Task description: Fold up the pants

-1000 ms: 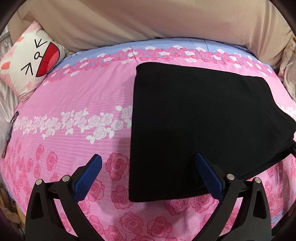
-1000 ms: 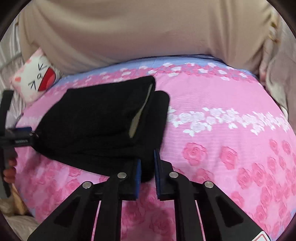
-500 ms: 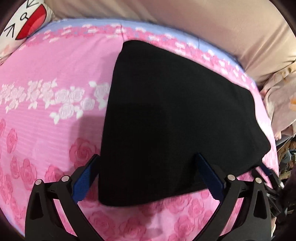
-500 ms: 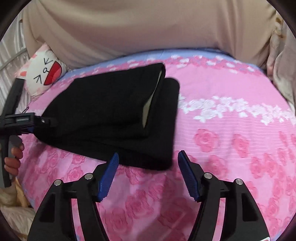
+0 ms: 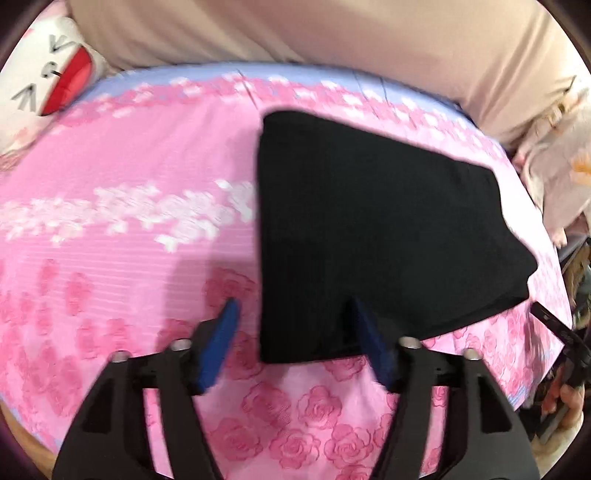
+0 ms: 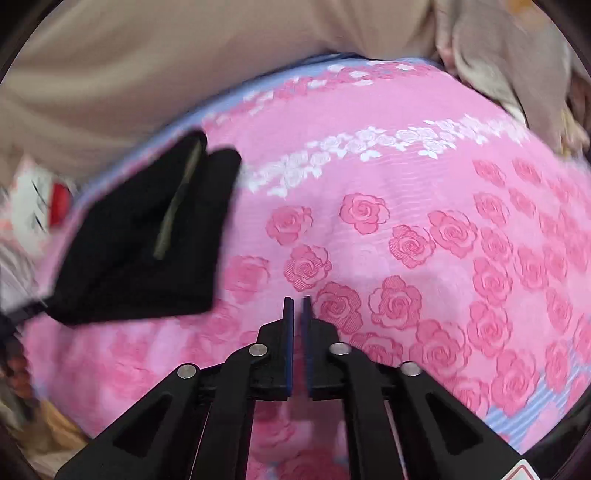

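Observation:
The black pants [image 5: 369, 229] lie folded into a flat packet on the pink rose bedsheet [image 5: 110, 192]. My left gripper [image 5: 295, 325] hovers over their near left corner. Its jaws are closing, with that corner below the gap and the blue pads clear of the cloth. In the right wrist view the pants [image 6: 147, 240] lie at the left, and a pale strip shows in their fold. My right gripper [image 6: 298, 306] is over bare sheet to the right of them. Its jaws are closing and nearly together, with nothing between them. The right gripper's tip [image 5: 554, 325] shows past the pants' right corner.
A white cat-face pillow [image 5: 40, 85] lies at the bed's far left corner. Beige fabric [image 5: 332, 33] runs along the far side. A heap of pale cloth [image 5: 554, 166] sits off the right edge. A hand [image 5: 569, 402] shows at the lower right.
My right gripper let go of the pants' near edge, opened, closed again and swung right onto bare sheet. My left gripper's jaws have narrowed over the pants' near left corner.

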The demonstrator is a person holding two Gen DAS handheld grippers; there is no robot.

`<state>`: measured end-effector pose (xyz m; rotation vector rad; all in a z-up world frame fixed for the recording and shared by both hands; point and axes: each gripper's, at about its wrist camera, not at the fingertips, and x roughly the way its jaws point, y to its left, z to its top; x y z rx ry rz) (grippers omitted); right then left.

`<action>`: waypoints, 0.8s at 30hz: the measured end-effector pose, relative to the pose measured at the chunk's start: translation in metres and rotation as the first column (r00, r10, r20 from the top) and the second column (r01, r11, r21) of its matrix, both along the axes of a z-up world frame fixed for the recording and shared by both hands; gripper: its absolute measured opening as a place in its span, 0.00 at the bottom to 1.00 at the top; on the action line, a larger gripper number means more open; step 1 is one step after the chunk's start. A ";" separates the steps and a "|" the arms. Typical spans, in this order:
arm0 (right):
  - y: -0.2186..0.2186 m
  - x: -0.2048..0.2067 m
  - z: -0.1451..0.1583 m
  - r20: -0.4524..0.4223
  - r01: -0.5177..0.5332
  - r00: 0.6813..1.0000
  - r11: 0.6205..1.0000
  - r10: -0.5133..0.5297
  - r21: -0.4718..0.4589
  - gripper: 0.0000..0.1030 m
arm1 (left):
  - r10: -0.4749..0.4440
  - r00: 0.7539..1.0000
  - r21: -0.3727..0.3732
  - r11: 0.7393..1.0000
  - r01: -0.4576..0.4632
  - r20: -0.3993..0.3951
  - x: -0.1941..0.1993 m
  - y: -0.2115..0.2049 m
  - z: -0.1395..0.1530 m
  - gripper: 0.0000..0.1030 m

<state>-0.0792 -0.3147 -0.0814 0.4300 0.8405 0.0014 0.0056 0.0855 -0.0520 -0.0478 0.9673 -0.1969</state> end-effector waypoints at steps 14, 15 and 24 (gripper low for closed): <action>0.075 0.048 0.024 0.104 -0.220 0.970 0.976 0.220 -0.012 0.57 | 0.033 0.989 0.090 0.995 -0.047 0.147 0.000 -0.026 0.022 0.95; 0.078 0.058 0.022 0.092 -0.224 0.970 0.974 0.225 -0.020 0.60 | 0.019 0.987 0.117 0.992 -0.038 0.160 0.000 -0.034 0.022 0.95; 0.104 0.050 0.068 0.209 -0.338 0.918 0.941 0.336 -0.027 0.11 | 0.022 0.993 0.256 0.965 -0.052 0.119 0.014 -0.044 -0.005 0.95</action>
